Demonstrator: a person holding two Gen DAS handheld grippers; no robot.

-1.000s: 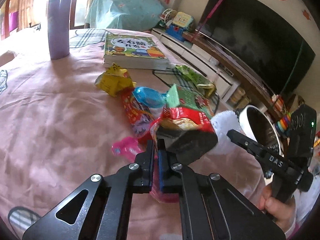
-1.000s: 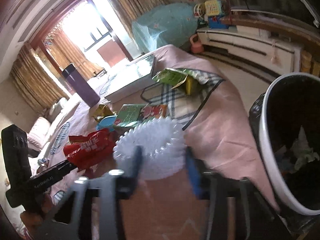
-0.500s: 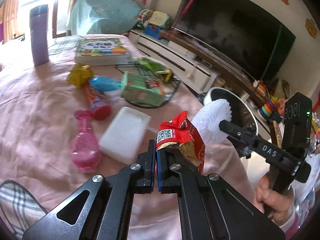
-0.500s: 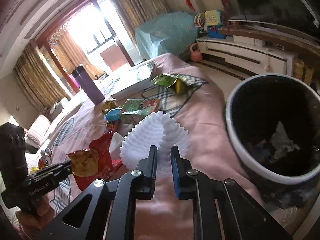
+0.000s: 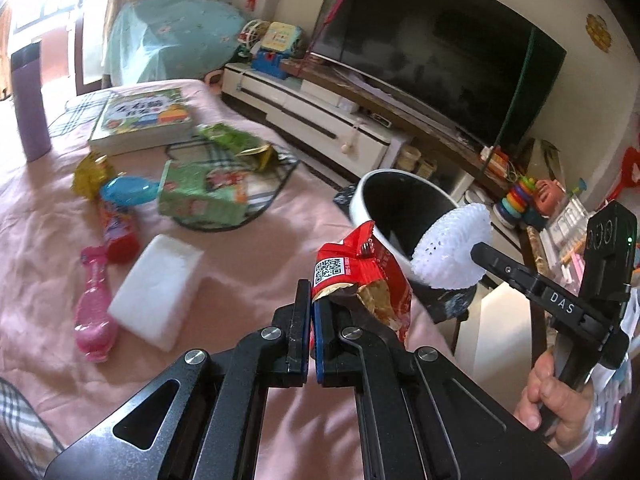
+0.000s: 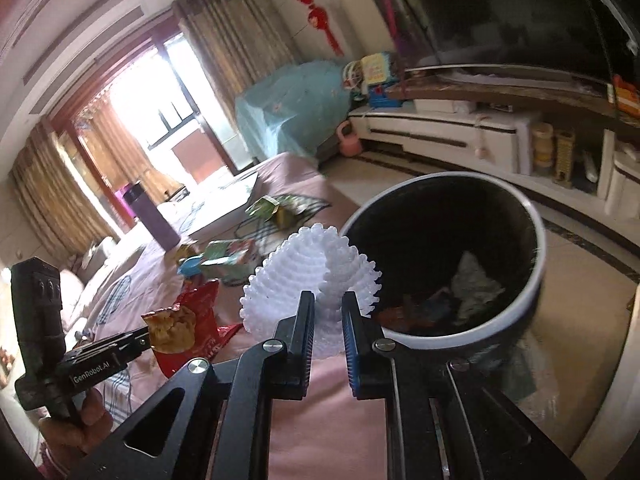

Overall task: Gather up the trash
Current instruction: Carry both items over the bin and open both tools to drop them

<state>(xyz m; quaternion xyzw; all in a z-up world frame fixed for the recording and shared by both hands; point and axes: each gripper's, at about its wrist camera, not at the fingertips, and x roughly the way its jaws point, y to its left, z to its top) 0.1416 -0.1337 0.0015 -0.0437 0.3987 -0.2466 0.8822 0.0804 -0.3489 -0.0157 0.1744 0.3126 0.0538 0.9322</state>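
Note:
My left gripper (image 5: 311, 294) is shut on a red snack wrapper (image 5: 360, 280), lifted above the pink tablecloth near the table's right edge. The same wrapper (image 6: 188, 320) shows at lower left in the right wrist view. My right gripper (image 6: 327, 300) is shut on a white foam net sleeve (image 6: 312, 272), held beside the rim of the white trash bin (image 6: 536, 280). In the left wrist view that sleeve (image 5: 452, 248) hangs over the bin (image 5: 360, 196). Trash lies in the bin's dark inside.
On the table lie a white foam block (image 5: 156, 284), a pink bottle (image 5: 94, 312), a red tube (image 5: 118, 224), a blue wrapper (image 5: 128, 190), a green carton (image 5: 200, 192), a green bag (image 5: 236, 140), a book (image 5: 140, 120) and a purple flask (image 5: 28, 100). A TV cabinet (image 5: 320, 128) stands behind.
Both grippers have risen off the table and moved right toward the bin, carrying the red wrapper and the foam sleeve. The right gripper's jaws closed on the sleeve.

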